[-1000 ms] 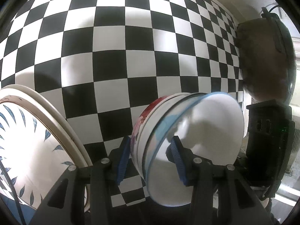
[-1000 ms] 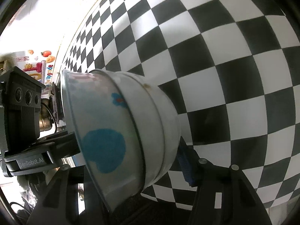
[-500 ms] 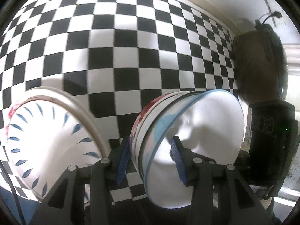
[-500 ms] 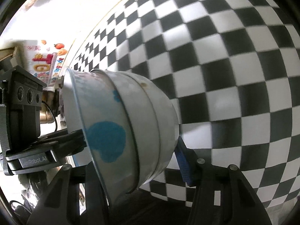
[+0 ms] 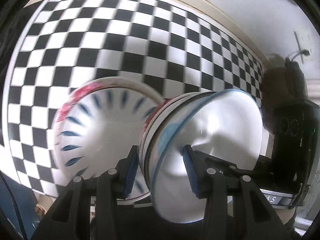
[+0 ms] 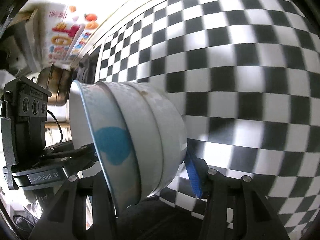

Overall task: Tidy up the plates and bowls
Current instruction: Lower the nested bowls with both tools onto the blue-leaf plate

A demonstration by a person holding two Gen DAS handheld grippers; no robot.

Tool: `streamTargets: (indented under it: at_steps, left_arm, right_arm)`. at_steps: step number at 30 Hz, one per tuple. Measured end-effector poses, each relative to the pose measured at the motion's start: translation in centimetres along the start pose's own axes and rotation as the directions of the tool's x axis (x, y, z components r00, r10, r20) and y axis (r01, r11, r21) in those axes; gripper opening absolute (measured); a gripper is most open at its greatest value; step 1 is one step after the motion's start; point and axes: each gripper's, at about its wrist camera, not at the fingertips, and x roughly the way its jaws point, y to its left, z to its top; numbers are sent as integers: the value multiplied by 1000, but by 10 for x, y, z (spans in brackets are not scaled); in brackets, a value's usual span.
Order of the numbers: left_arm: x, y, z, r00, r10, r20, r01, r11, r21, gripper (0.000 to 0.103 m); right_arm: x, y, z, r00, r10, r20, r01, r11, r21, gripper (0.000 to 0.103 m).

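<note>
Currently we hold nested bowl stack (image 5: pixel 202 146) aloft over checkered counter (image 5: pixel 124 46): left gripper (image 5: pixel 160 172) fingers clamp rim; right gripper (image 6: pixel 146 172) fingers closing around it. Plates (image 5: pixel 96 132) already stacked; bowls not yet placed.

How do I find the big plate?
On the black-and-white checkered tablecloth, left of the tilted stack of white bowls, lies a wide white plate. Only it has blue leaf-shaped dashes ringing its inside and red on its rim.

Black-white checkered tabletop (image 5: pixel 112 46); plate stack (image 5: pixel 96 132) with blue leaf pattern resting on it.
</note>
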Motion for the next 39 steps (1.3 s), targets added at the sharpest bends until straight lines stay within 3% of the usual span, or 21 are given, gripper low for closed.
streamTargets:
  at_steps: [9, 17, 39]
  left_arm:
    - [-9, 54, -9, 1000, 15, 13, -14, 995, -96, 41]
    - [6, 69, -8, 1000, 16, -10, -17, 994, -111, 40]
    - [9, 69, -7, 1000, 16, -11, -16, 997, -78, 39]
  right_arm:
    - [51, 41, 5, 996, -3, -86, -2, 998, -57, 51]
    - [81, 45, 7, 993, -37, -111, 31, 998, -52, 51]
    - [76, 33, 4, 993, -88, -83, 87, 996, -11, 47]
